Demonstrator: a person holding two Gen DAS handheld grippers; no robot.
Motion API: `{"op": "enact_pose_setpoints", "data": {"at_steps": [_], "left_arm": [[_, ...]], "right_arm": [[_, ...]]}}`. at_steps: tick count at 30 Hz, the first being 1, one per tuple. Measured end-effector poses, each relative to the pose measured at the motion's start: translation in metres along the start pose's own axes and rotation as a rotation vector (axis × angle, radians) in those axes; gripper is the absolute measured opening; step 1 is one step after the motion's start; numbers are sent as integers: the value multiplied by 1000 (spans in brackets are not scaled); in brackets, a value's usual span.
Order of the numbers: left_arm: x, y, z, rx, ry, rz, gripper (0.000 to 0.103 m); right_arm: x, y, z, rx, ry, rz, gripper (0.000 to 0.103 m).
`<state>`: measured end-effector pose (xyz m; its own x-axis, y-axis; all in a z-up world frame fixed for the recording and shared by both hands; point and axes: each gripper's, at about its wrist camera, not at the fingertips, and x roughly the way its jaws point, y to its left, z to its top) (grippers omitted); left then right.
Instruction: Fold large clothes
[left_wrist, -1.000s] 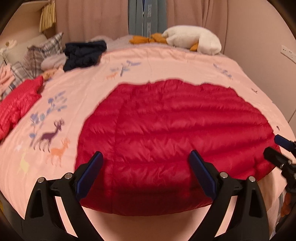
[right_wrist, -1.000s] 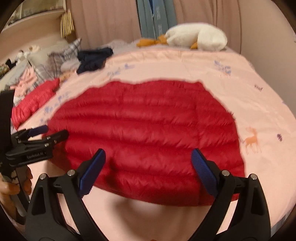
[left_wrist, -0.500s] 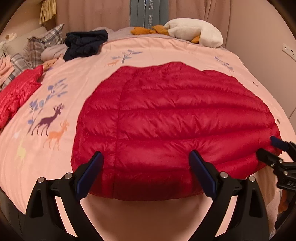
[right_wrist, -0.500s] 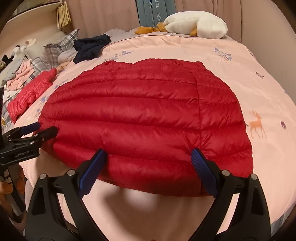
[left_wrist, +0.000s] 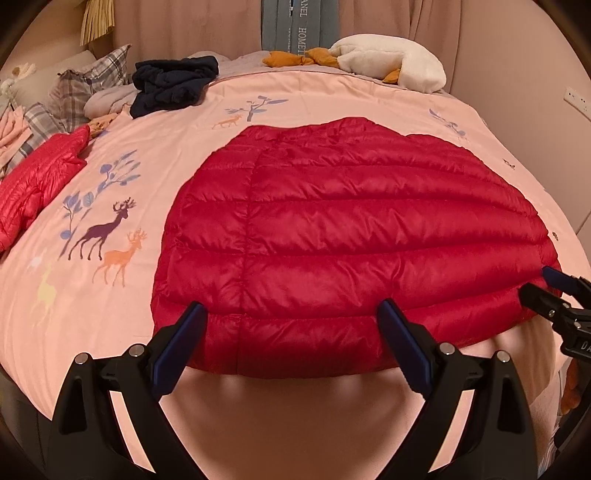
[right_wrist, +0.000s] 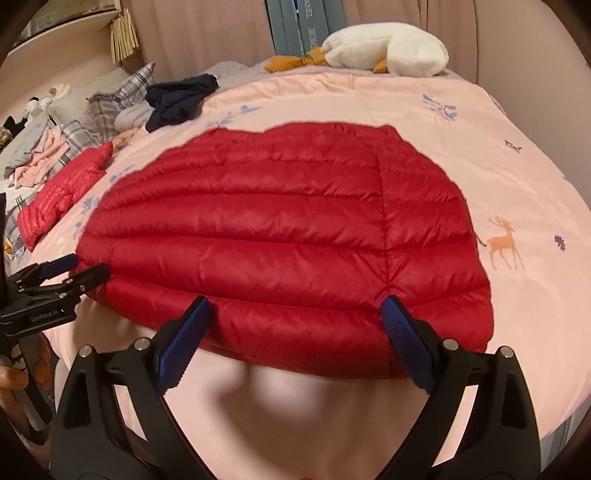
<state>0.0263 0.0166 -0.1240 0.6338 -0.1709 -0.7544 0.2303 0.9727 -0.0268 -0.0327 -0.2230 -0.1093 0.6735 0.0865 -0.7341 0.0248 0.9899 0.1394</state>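
On the pink deer-print bedspread (left_wrist: 155, 122), lying flat and spread wide: red down jacket (left_wrist: 351, 240), quilted side up, near hem right at the edge of the bed closest to the cameras. Looks smoothed out but not folded over yet, or at most folded into a compact slab with no sleeves showing; can't tell which from here. So, going by how it lies, probably early-to-middle of the job: laid out and squared up, main folds apparently still to do. Left gripper (left_wrist: 291, 314) parked just over the near hem toward the jacket's left corner, fingers spread wide apart, pinching nothing. Right gripper (right_wrist: 295, 310) same deal over the hem toward the other corner, fingers released too, blue pads sitting either side of the bottom quilted band without closing on it. Can't say for sure whether the tips are actually touching fabric or just hovering above. Next move is probably clamping the hem at both spots and carrying it toward the far edge. Puffy slick shell, so likely to slide or spring back. Elsewhere on the bed: second red jacket (left_wrist: 40, 173) at the left side, dark navy garment (left_wrist: 173, 83) bunched up farther back, plaid pillows (left_wrist: 88, 88), white goose plush (left_wrist: 388, 59) at the far end.
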Motion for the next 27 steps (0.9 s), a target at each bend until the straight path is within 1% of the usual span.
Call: {"op": "enact_pose_setpoints", "data": {"at_steps": [4, 7, 15, 20, 27], "left_arm": [[-3, 2, -1, -1, -8, 0, 95], [3, 3, -4, -8, 9, -1, 95], [-2, 4, -4, -10, 6, 3, 95], [2, 6, -7, -11, 16, 5, 95], [0, 7, -8, -9, 14, 10, 95]], "right_arm": [[-6, -5, 0, 4, -8, -9, 95], [4, -13, -5, 28, 32, -22, 95], [-7, -19, -5, 62, 6, 2, 95], [3, -23, -9, 65, 41, -10, 95], [-6, -22, -9, 66, 25, -5, 95]]}}
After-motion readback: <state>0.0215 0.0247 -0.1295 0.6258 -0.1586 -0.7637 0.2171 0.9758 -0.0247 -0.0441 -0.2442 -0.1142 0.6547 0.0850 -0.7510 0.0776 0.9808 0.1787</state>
